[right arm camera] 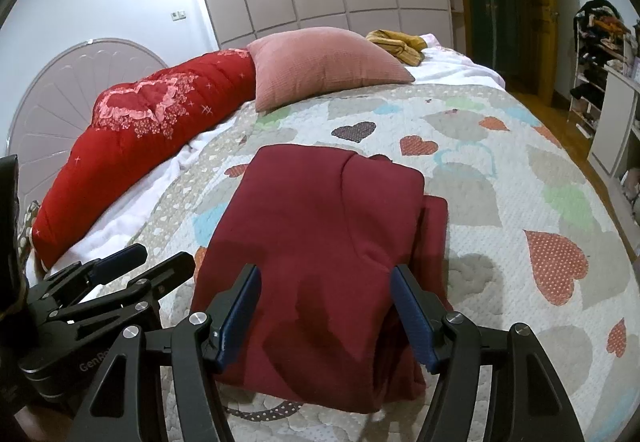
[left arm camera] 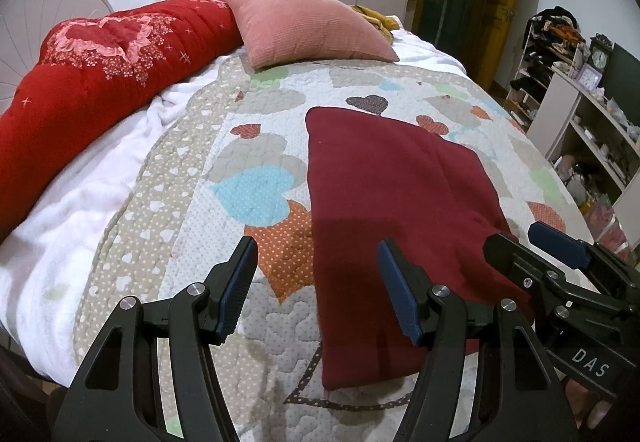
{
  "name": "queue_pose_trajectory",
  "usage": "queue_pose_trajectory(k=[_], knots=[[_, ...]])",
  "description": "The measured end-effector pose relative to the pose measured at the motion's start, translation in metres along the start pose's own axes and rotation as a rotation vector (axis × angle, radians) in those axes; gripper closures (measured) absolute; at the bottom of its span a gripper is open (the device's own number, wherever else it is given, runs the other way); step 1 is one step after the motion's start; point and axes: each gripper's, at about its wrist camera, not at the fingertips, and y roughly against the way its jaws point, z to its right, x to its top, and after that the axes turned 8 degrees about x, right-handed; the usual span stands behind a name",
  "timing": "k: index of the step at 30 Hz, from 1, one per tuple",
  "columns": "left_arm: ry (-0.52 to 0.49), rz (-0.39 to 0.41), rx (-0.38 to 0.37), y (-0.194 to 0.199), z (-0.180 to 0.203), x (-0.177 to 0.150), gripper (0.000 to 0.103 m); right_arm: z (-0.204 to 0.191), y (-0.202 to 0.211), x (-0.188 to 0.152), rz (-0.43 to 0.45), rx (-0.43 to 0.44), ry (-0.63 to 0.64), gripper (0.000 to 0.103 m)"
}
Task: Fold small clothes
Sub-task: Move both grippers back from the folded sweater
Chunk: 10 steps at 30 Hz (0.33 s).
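My right claw [left arm camera: 552, 242], lettered "DAS", and left claw [left arm camera: 320, 282] both gape empty above a folded maroon fleece garment [right arm camera: 320, 242] on a heart-patterned quilt [right arm camera: 520, 162].

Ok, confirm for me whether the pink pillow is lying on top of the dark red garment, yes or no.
No: the pink pillow sits at the far end of the bed, apart from the dark red garment, with bare heart-patterned quilt between them.

The right hand-held gripper [left arm camera: 516, 242] covers the folded maroon garment's [left arm camera: 400, 202] near right corner. Shelf [left arm camera: 580, 114] clutter is too small to identify. The red quilt [right arm camera: 152, 146] is cut short behind the left hand-held gripper [right arm camera: 158, 260].
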Motion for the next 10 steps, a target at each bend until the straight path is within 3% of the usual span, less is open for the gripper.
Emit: queue_pose_trajectory(k=[10], knots=[[0.008, -0.016, -0.007, -0.0075, -0.0035, -0.0003, 0.040, 0.0021, -0.0054, -0.0013, -0.013, -0.003, 0.001, 0.038]])
